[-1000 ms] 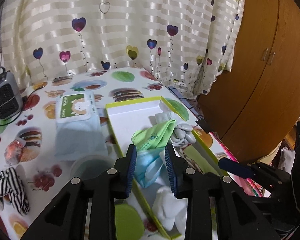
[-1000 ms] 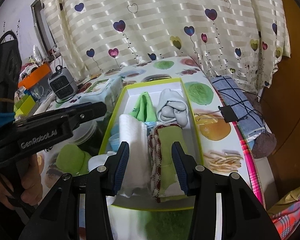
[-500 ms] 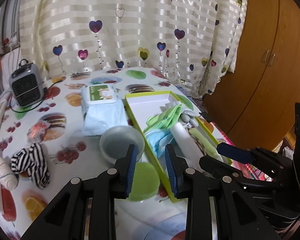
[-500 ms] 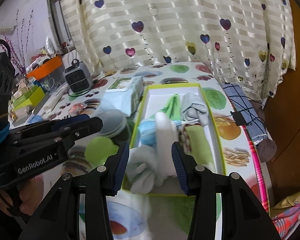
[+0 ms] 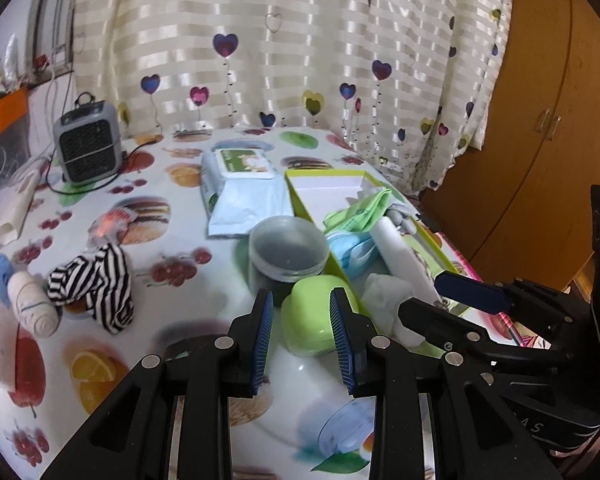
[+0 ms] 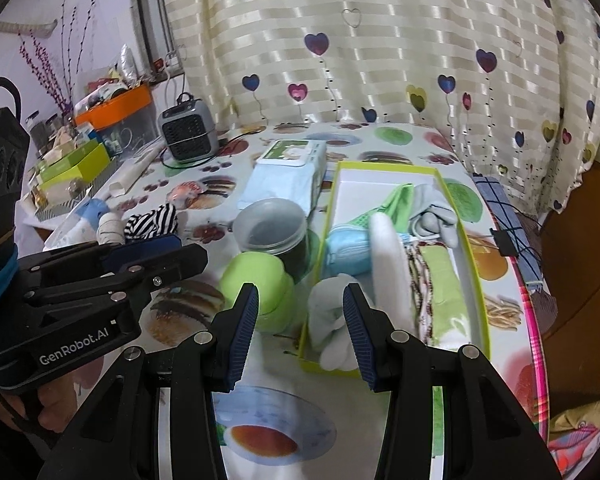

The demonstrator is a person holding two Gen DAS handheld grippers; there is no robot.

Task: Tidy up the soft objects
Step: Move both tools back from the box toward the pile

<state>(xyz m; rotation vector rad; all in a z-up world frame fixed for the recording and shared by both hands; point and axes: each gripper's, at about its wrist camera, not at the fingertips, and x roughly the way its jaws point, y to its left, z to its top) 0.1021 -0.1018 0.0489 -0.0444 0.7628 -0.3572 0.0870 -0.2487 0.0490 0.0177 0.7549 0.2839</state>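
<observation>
Both grippers hover above the near edge of the worktop point(image 5: 188, 208), which carries a fruit-and-burger print cloth. Left gripper point(image 5: 302, 332): fingers spread, nothing between them, a lime-green lidded container point(image 5: 318, 314) just beyond the tips. Right gripper point(image 6: 300, 330): fingers spread wide, empty, aimed at the near end of the yellow-green box point(image 6: 478, 280). The box lies lengthwise on the right of the worktop and holds the soft items: a white glove point(image 6: 332, 328) bunched at the near end, a white roll point(image 6: 390, 258), a green cloth with a patterned edge point(image 6: 444, 284), a light-blue bundle point(image 6: 346, 250), a green sock point(image 6: 392, 204) and grey socks point(image 6: 434, 216) toward the far end. Outside the box, on the left: a black-and-white striped cloth point(image 5: 96, 284) beside a rolled white sock point(image 5: 32, 308). A clear round tub point(image 5: 288, 248) touches the box's left wall; a wet-wipes pack point(image 5: 244, 184) lies beyond it; a small grey heater point(image 5: 88, 148) stands far left.
</observation>
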